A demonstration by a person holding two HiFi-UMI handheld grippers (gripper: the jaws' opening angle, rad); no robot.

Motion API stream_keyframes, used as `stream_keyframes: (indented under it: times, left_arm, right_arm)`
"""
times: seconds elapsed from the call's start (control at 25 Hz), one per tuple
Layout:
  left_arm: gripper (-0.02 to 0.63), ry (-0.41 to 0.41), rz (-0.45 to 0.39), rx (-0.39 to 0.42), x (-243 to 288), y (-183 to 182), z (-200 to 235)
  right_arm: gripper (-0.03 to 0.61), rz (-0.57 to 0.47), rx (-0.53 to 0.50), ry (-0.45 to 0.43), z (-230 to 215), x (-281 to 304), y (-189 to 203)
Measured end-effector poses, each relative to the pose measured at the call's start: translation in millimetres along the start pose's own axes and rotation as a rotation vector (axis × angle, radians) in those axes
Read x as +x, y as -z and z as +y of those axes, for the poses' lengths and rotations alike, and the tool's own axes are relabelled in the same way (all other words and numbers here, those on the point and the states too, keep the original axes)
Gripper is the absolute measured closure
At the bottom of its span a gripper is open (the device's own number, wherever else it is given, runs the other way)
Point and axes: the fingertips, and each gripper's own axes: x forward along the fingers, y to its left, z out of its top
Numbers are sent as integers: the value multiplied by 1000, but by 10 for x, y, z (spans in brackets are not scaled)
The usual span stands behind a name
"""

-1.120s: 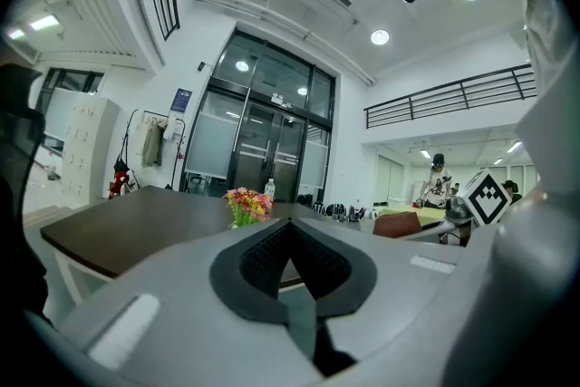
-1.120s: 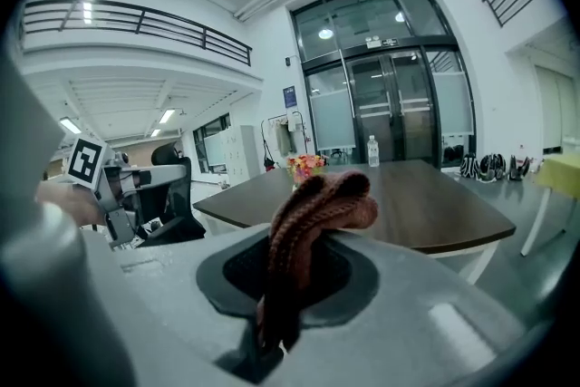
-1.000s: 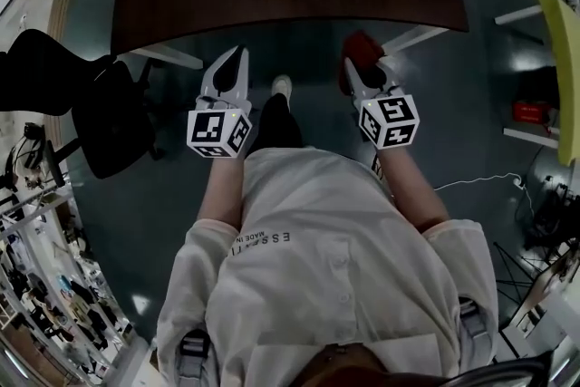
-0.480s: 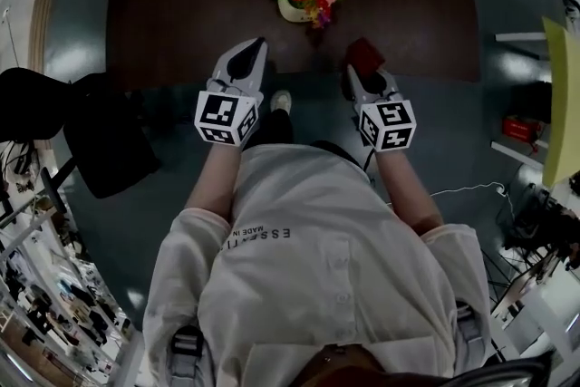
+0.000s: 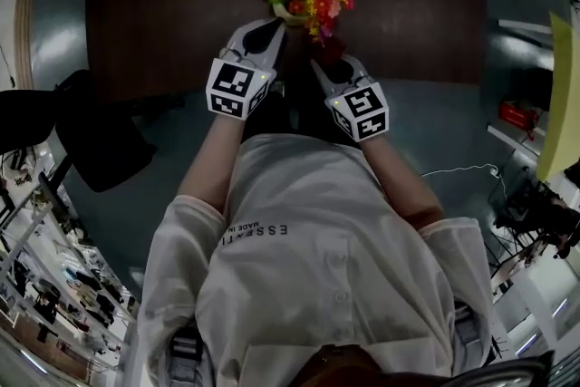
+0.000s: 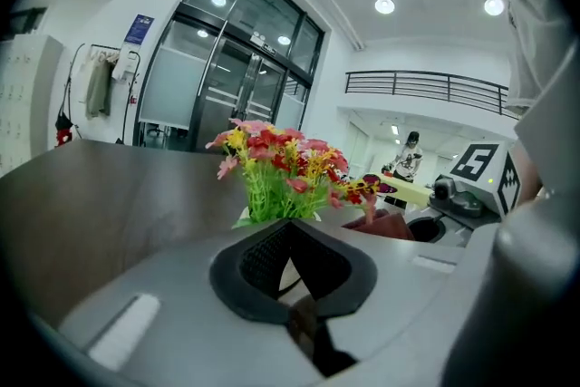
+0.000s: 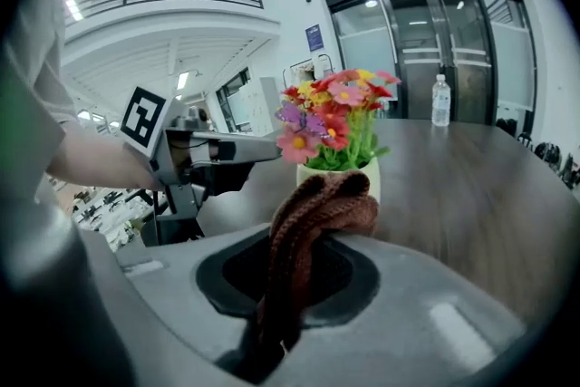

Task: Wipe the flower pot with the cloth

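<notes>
Pinching the cloth (image 7: pixel 313 213) in the right gripper (image 5: pixel 324 72) for rubbing the flower pot (image 7: pixel 370 177), upper middle; holding the left gripper (image 5: pixel 265 36) shut and empty, maybe for steadying.

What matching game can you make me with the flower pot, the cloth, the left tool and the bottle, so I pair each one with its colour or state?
Things:
1. flower pot
2. cloth
3. left tool
4. bottle

Matches:
A. shut, with nothing in it
B. see-through
C. brown
D. cream

Right pairs: 1-D, 2-C, 3-A, 4-B.
</notes>
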Motion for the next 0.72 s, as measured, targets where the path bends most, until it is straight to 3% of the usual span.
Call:
stream_keyframes:
  times: [0.2, 0.36, 0.56, 0.72]
  left_arm:
    - [598, -12, 33, 13, 219, 11, 134]
    - [598, 28, 89, 66, 322, 64, 107]
    - [601, 19, 150, 170, 373, 105, 88]
    - [600, 25, 155, 114, 362, 101, 96]
  right_arm:
    - [532, 21, -66, -127, 180, 324, -58]
    - [532, 23, -142, -205, 335, 517, -153]
    - [532, 13, -193, -202, 264, 643, -193]
    - [532, 24, -134, -177, 162, 633, -167]
